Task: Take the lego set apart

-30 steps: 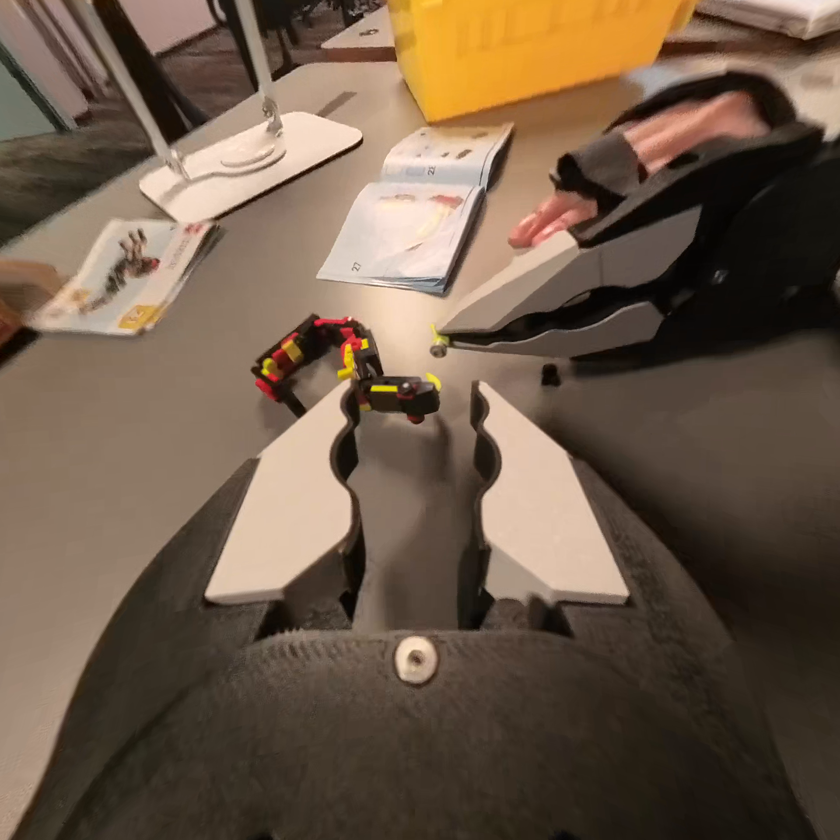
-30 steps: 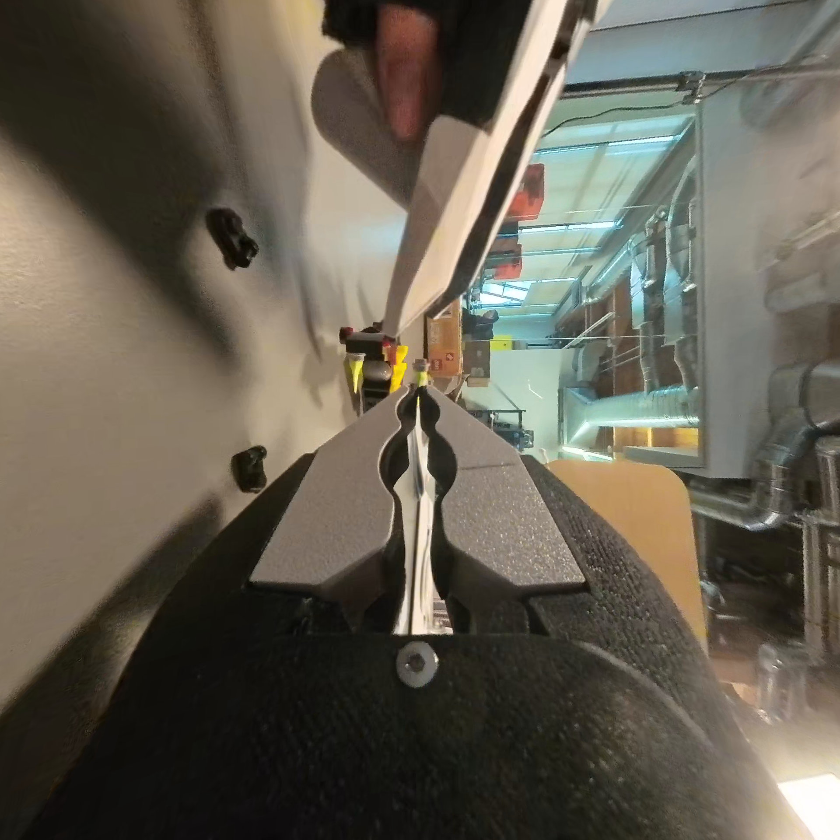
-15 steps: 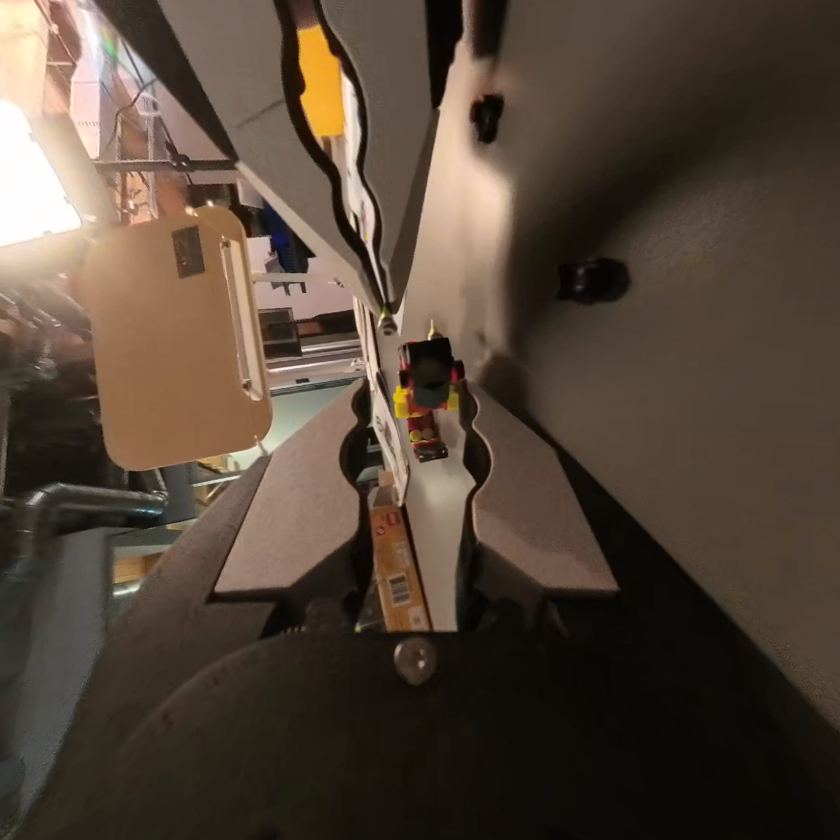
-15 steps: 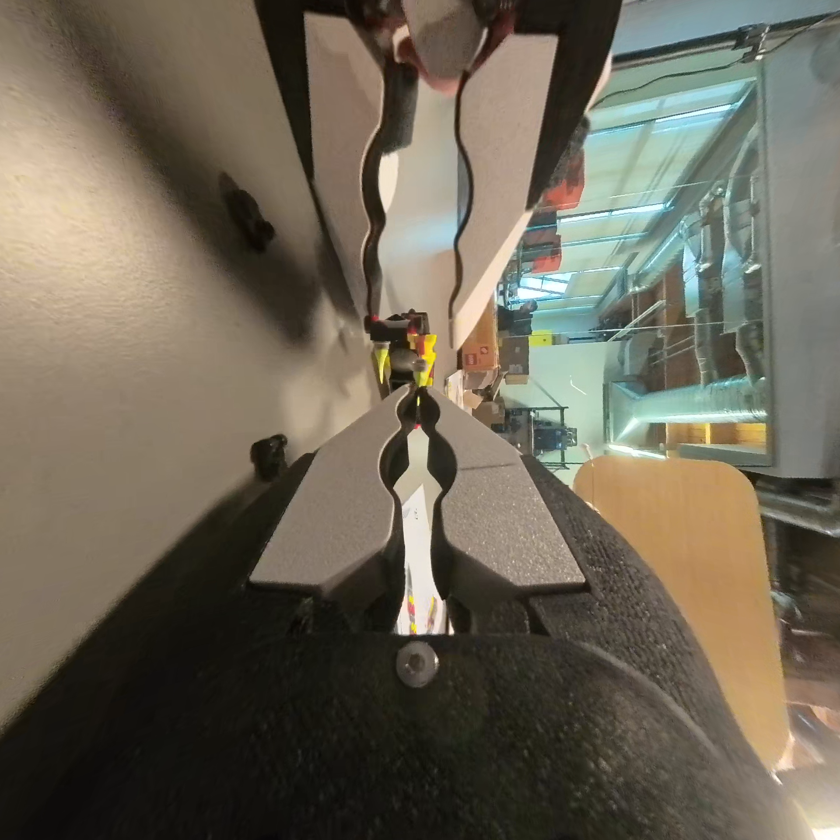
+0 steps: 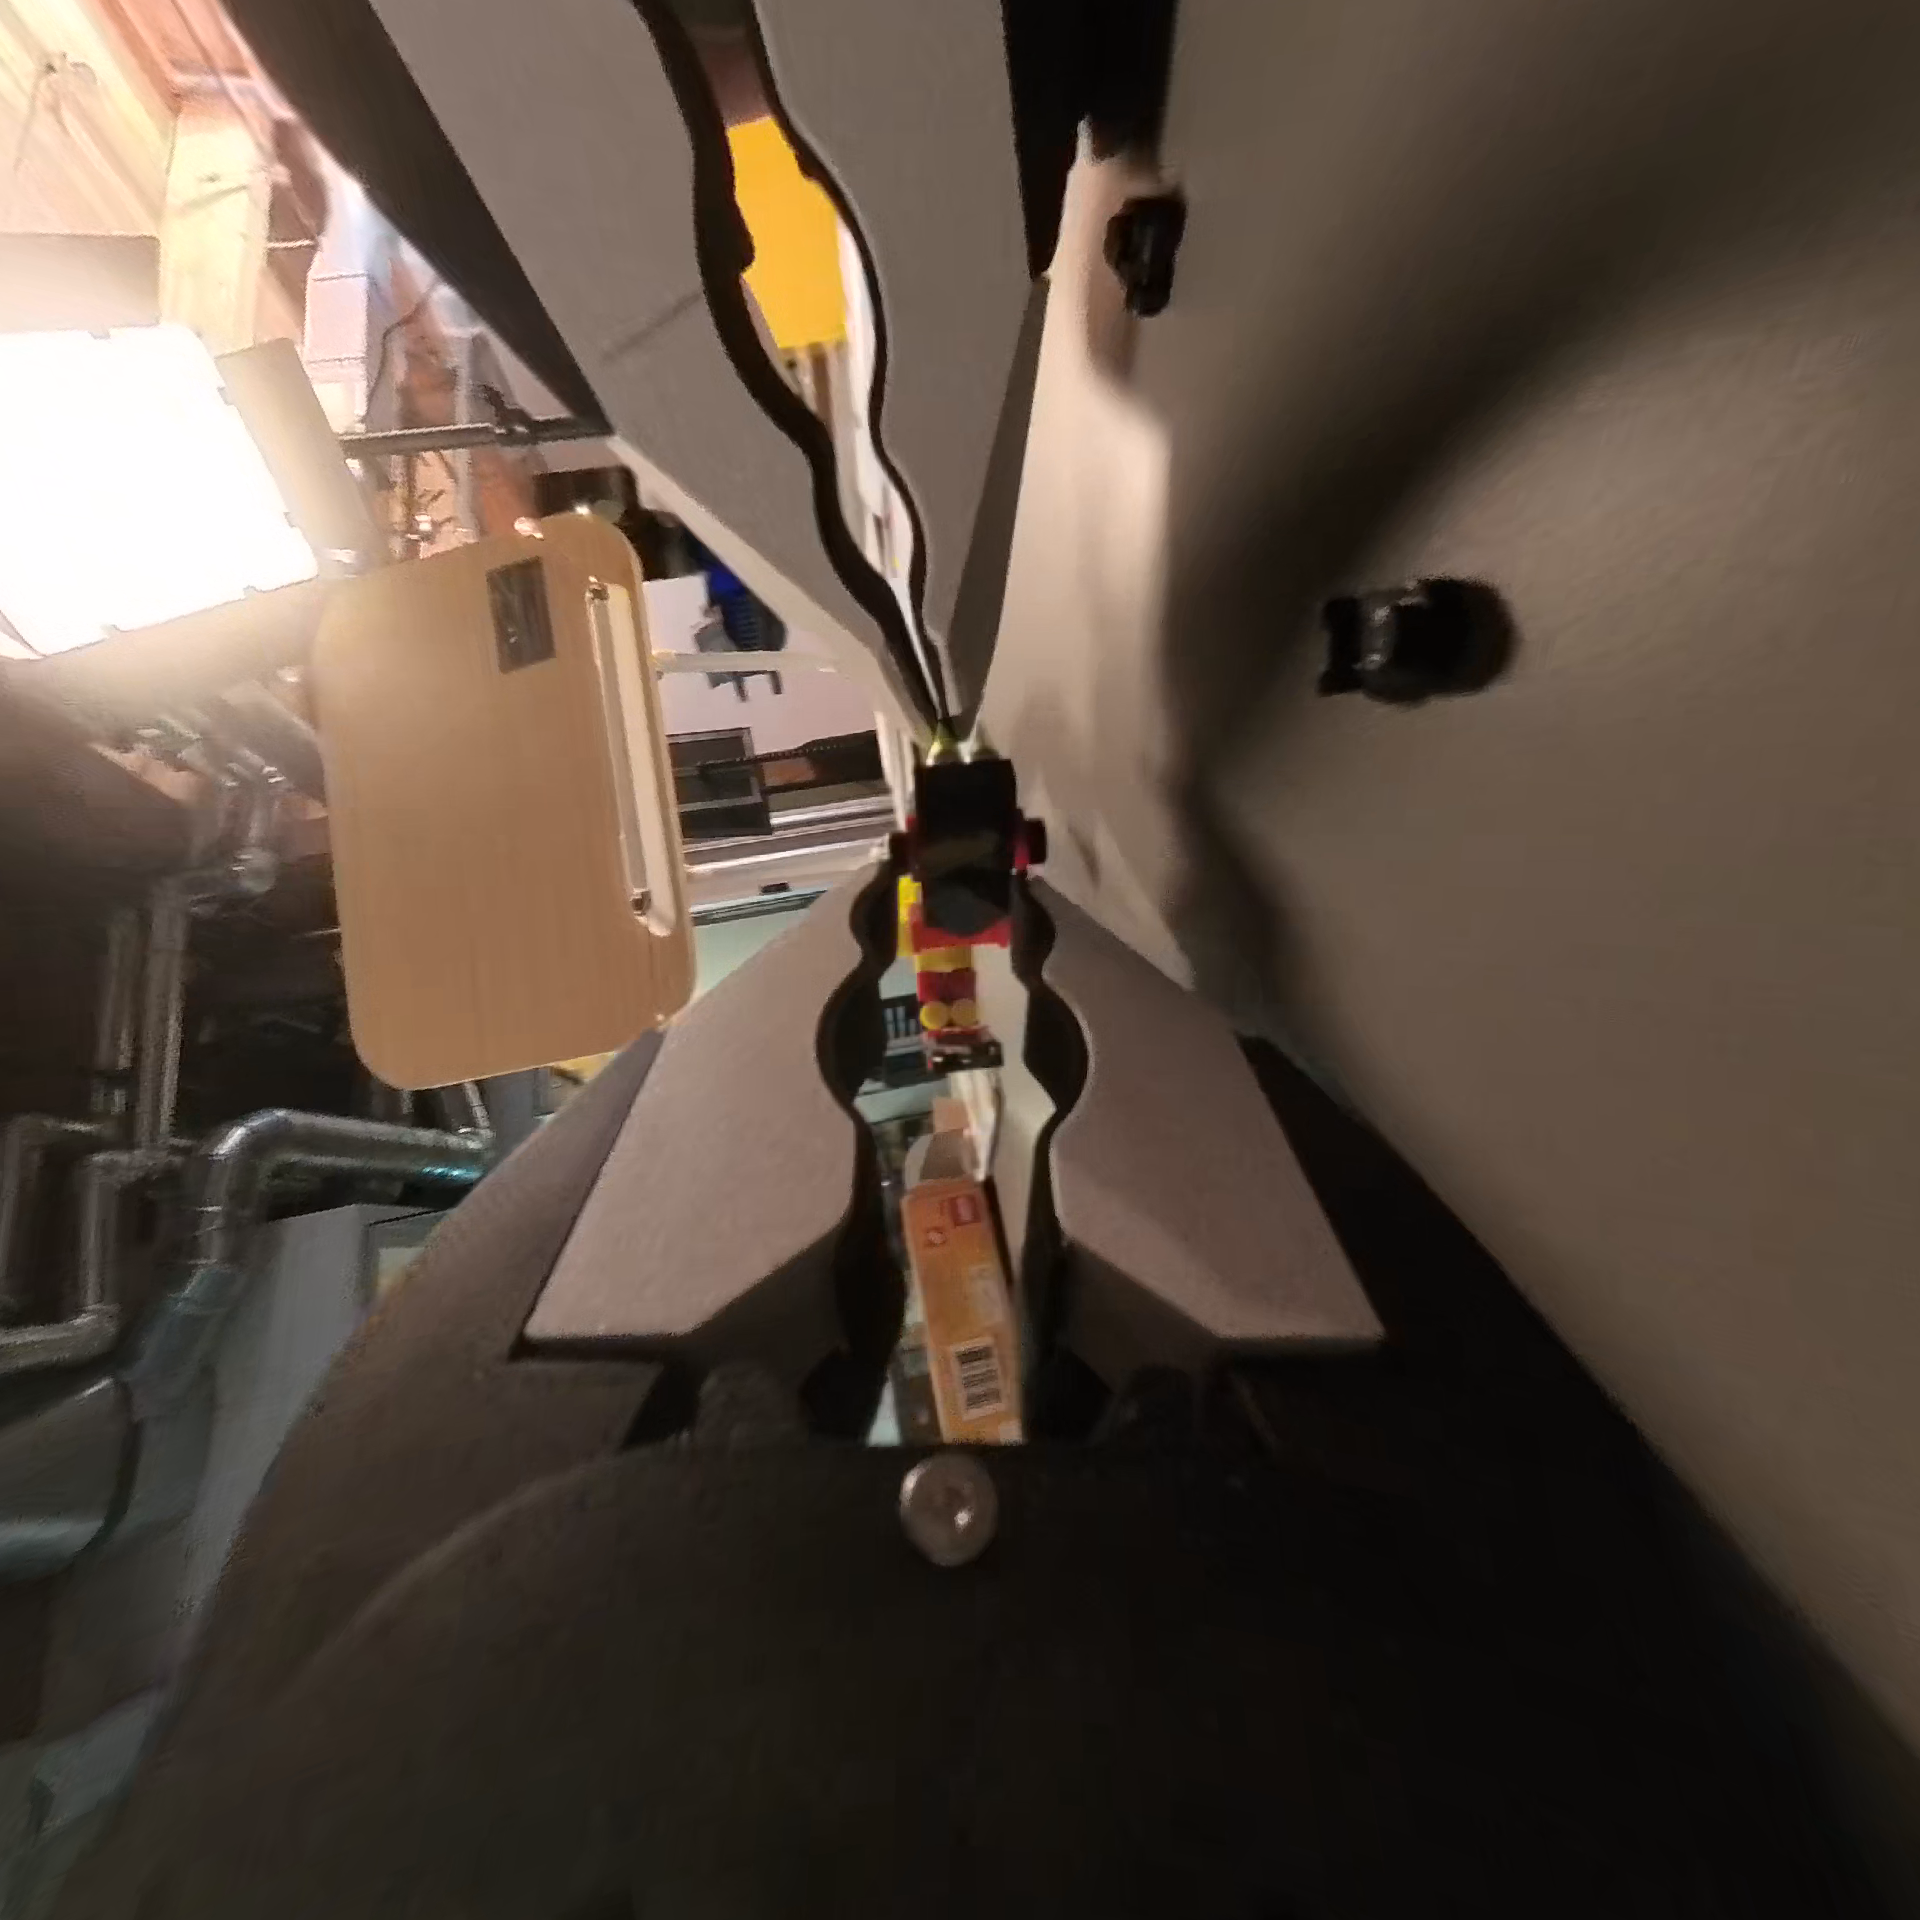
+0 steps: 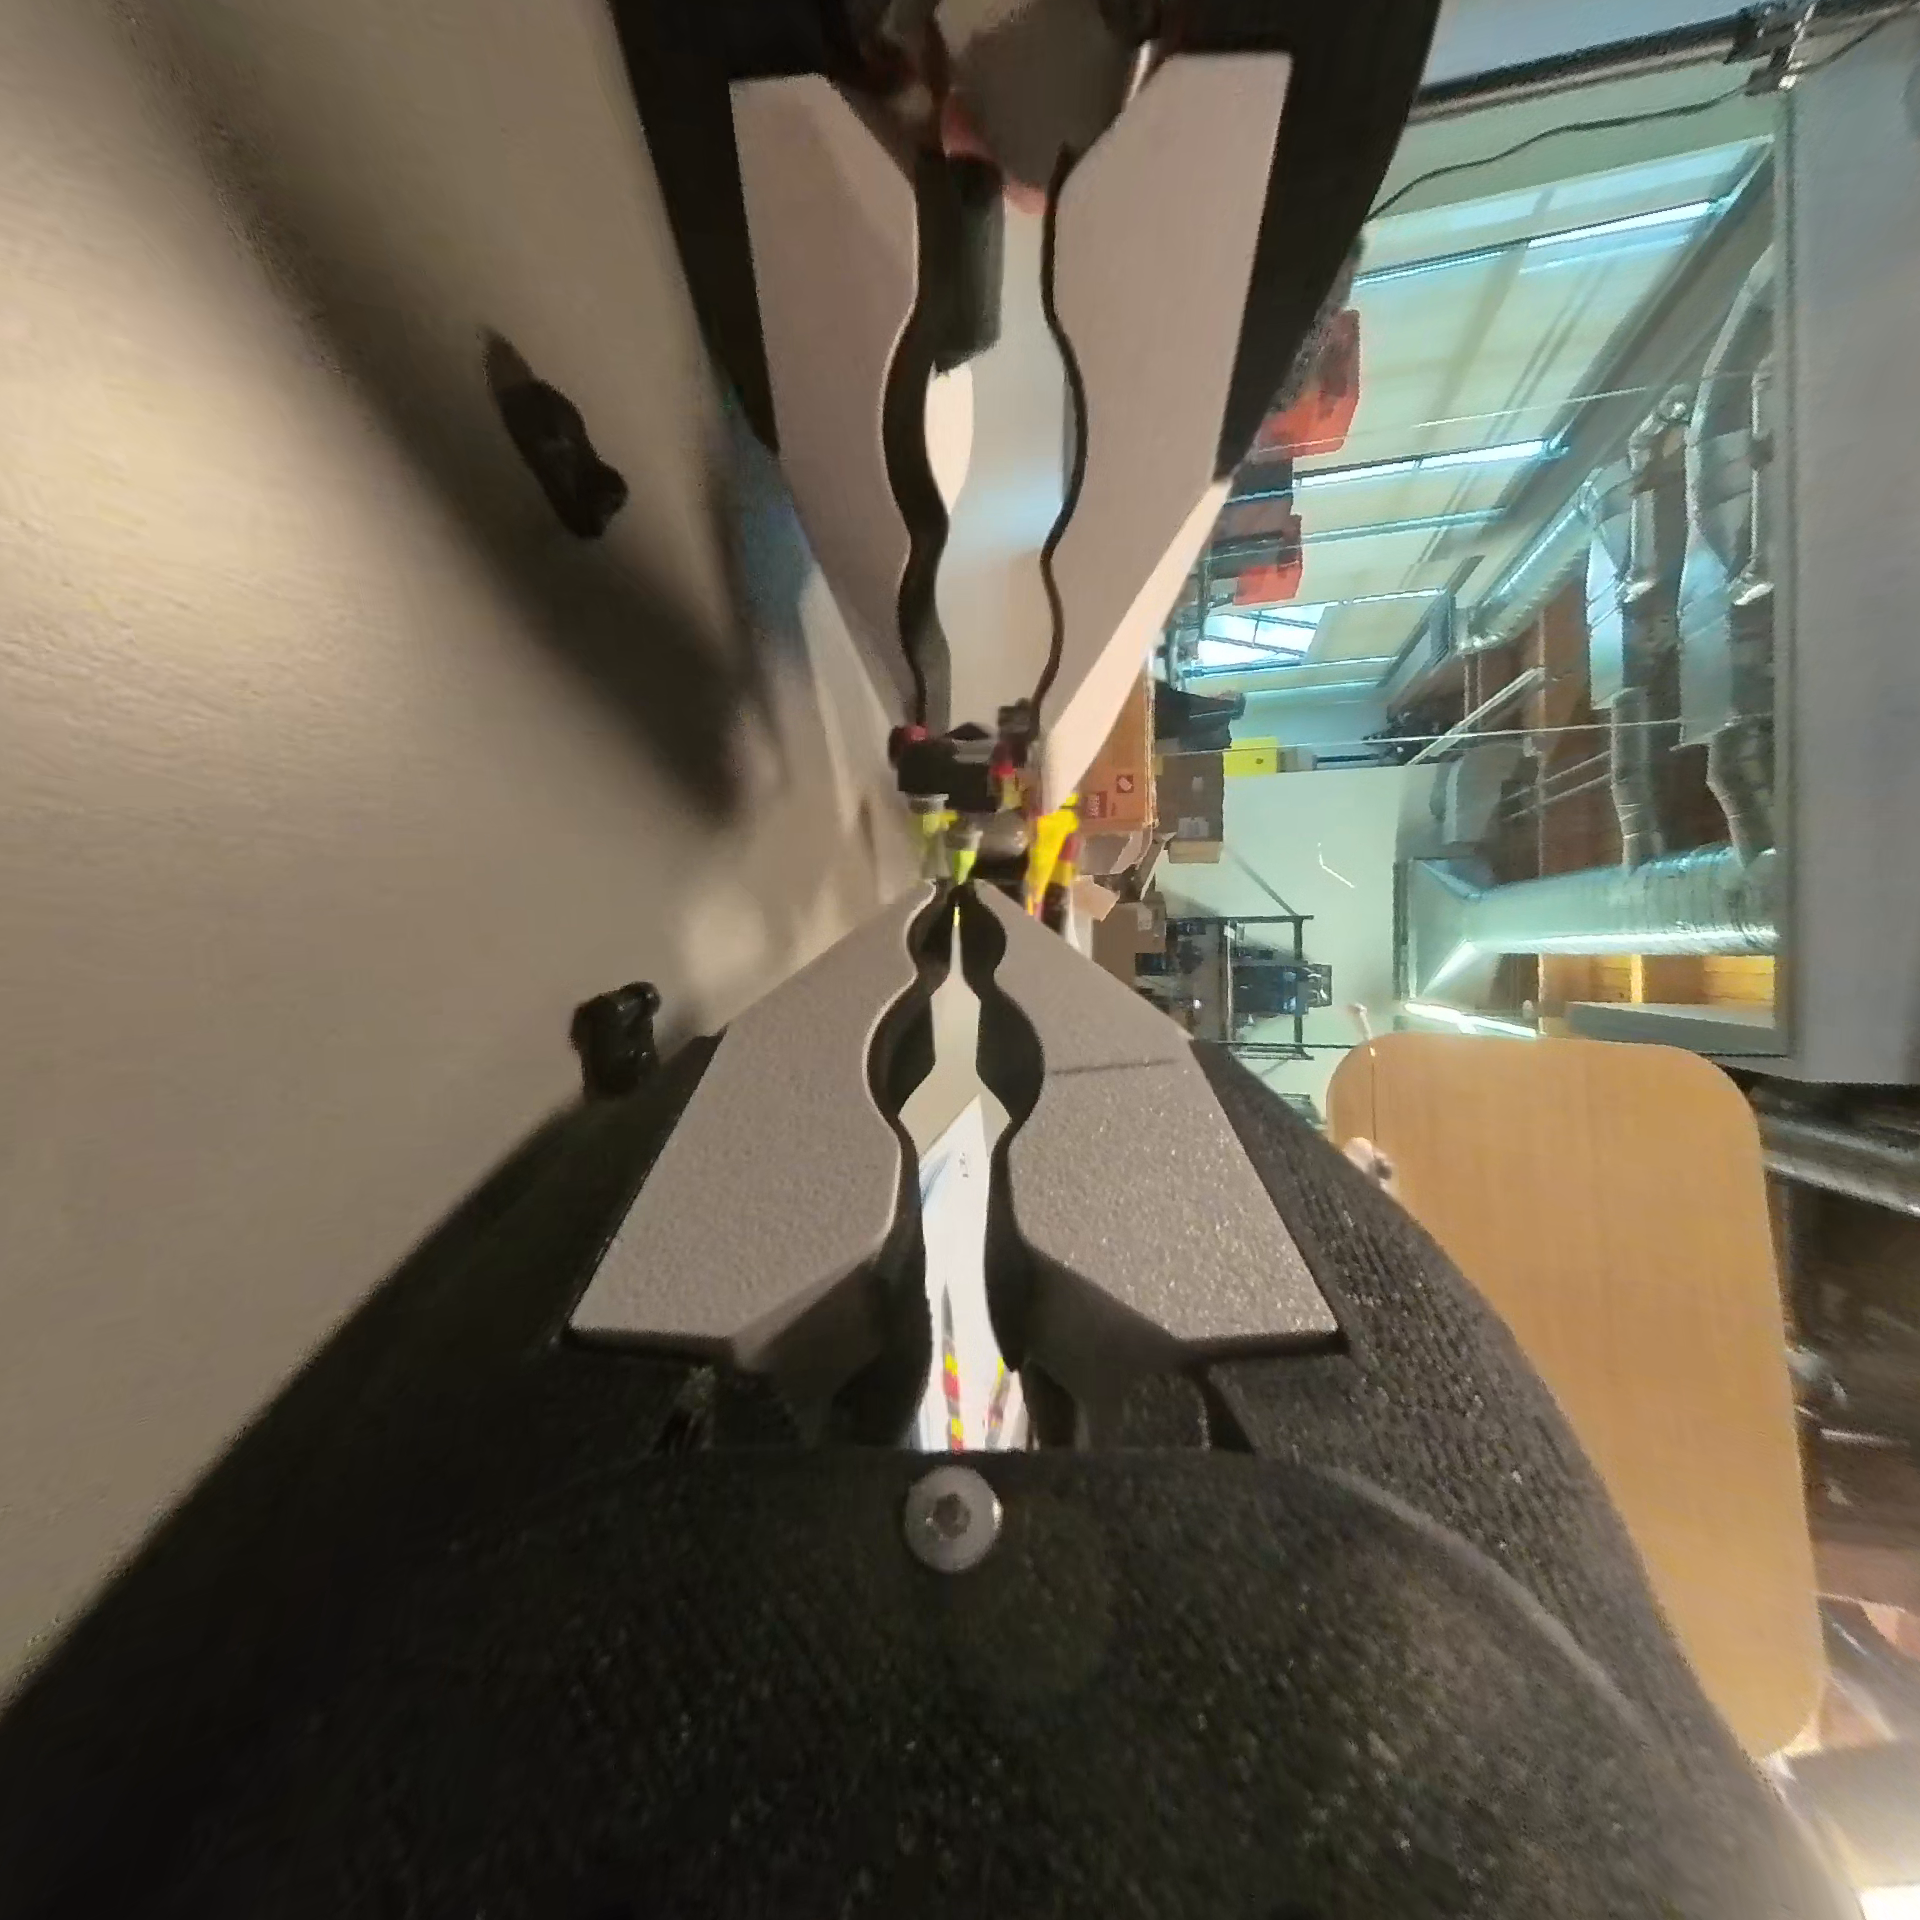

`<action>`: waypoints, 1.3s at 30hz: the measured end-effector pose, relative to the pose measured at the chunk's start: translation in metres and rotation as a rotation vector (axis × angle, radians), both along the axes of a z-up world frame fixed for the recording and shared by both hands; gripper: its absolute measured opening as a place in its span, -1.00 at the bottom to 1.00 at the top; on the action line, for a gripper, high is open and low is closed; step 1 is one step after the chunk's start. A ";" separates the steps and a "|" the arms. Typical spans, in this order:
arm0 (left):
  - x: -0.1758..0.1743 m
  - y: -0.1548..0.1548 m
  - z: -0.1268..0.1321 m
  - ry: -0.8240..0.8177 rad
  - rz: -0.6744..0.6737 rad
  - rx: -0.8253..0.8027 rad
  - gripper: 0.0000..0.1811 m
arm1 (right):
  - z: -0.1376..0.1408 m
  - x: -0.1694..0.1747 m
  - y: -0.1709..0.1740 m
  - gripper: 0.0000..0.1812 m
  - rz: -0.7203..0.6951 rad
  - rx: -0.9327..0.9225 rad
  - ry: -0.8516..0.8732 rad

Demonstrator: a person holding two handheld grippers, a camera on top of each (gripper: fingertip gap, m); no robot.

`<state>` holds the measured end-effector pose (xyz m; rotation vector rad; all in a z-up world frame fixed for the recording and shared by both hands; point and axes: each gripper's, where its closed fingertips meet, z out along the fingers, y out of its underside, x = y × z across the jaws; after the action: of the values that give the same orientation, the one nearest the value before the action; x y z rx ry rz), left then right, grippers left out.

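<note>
Lego model [image 5: 961, 883] sits dead centre in the left wrist view, pinched across its black-and-red body between the tips of our left gripper [image 5: 958, 914], so those fingers are closed on it. Both cameras are rolled sideways, which puts the grey table [image 5: 1558, 416] along the right of that frame and along the left of the other one.

The relation that matters is the model's long axis. It runs straight up the middle of the frame, in line with both grippers, which face each other nose to nose. The far end of the model points away from our left fingers, right at the right gripper [image 6: 956, 899]. In the right wrist view those fingers are pressed nearly together at the tips, nipping a small yellow-green spike [image 6: 231, 847] on the model's near end. Whether that pinch is really tight is hard to say through the blur.

So both hands have an end each, and we reckon the next move is a straight pull apart along that axis, maybe with a little twist. The right one has the smaller bite, so that's where a slip could happen.

Two loose black pieces lie on the table, one [image 5: 1408, 649] at right and another [image 5: 1143, 244] near the top. Yellow box [image 5: 784, 249] shows through the gap up top.
</note>
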<state>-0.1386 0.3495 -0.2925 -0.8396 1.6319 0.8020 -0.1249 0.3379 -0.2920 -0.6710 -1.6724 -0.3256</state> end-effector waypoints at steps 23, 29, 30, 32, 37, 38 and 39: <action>0.000 0.002 -0.002 -0.064 0.082 -0.037 -0.80 | 0.005 0.000 -0.007 -1.00 -0.005 0.086 -0.022; 0.001 0.006 -0.003 -0.098 0.151 -0.070 -0.80 | 0.004 0.000 -0.002 -1.00 -0.062 0.086 -0.029; 0.000 0.008 -0.003 -0.098 0.174 -0.073 -0.80 | 0.004 0.000 0.000 -1.00 -0.086 0.093 -0.036; -0.001 0.010 -0.005 -0.099 0.229 -0.087 -0.80 | 0.002 0.000 0.004 -1.00 -0.131 0.118 -0.057; -0.002 0.012 -0.006 -0.136 0.284 -0.123 -0.80 | 0.002 0.000 0.006 -1.00 -0.144 0.088 -0.041; -0.003 0.013 -0.007 -0.133 0.289 -0.123 -0.80 | 0.002 -0.001 0.005 -1.00 -0.141 0.090 -0.043; -0.004 0.013 -0.007 -0.128 0.293 -0.117 -0.80 | 0.001 -0.001 0.005 -1.00 -0.137 0.089 -0.043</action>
<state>-0.1422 0.3628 -0.2991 -1.2087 1.4720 0.8414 -0.1259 0.3431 -0.2907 -0.7177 -1.6455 -0.5131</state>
